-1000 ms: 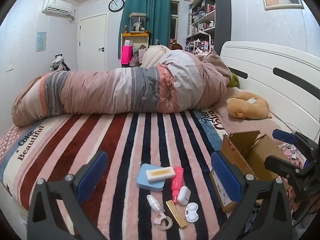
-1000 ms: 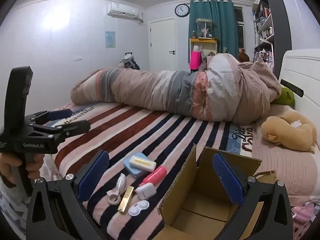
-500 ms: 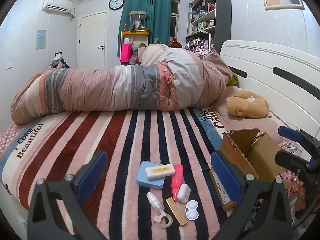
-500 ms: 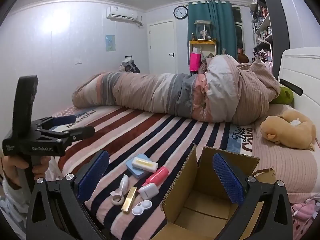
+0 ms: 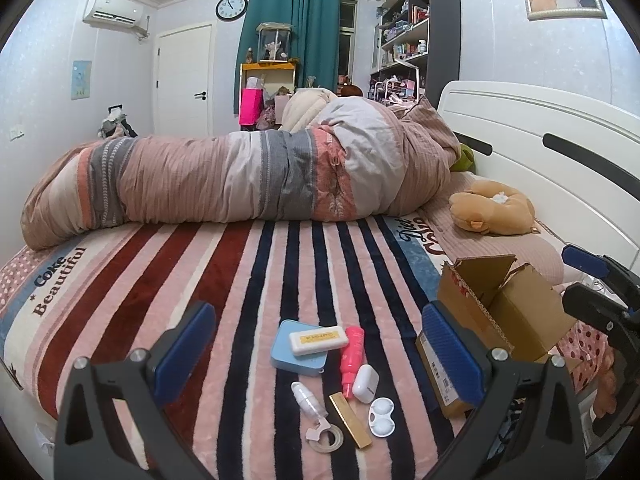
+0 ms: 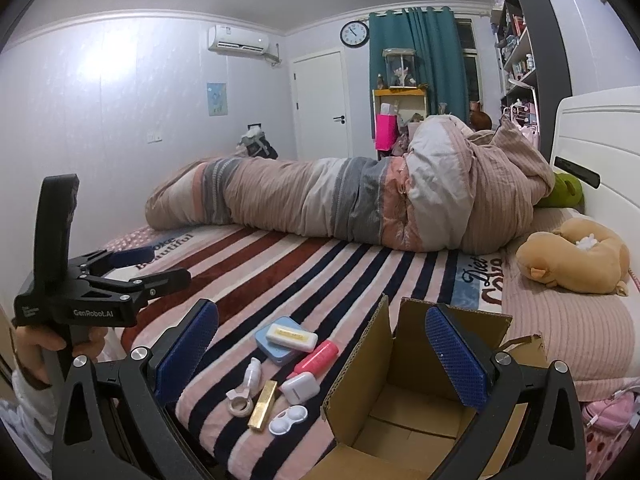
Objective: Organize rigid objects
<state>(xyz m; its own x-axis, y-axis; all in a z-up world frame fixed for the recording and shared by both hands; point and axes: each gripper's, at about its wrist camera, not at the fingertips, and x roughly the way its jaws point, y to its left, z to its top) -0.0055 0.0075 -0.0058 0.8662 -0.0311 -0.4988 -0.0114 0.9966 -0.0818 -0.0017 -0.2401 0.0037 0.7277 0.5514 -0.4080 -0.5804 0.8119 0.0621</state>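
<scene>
Little had shifted since the half-second-earlier frame: I still held both claws above the bed (image 5: 312, 264), the view only slightly drawn back. Left claw (image 5: 316, 344) stood wide open, empty, over the small items. Right claw (image 6: 320, 344) likewise wide open, empty, over the cardboard box (image 6: 400, 420). The box stood flaps up, nothing seen on its visible floor. Beside it, on the striped blanket, lay the blue case (image 5: 298, 346) with a white eraser (image 5: 318, 338) on top, a pink tube (image 5: 352, 354), a white earbud case (image 5: 366, 382), a gold bar (image 5: 350, 420), a contact lens case (image 5: 382, 416).
</scene>
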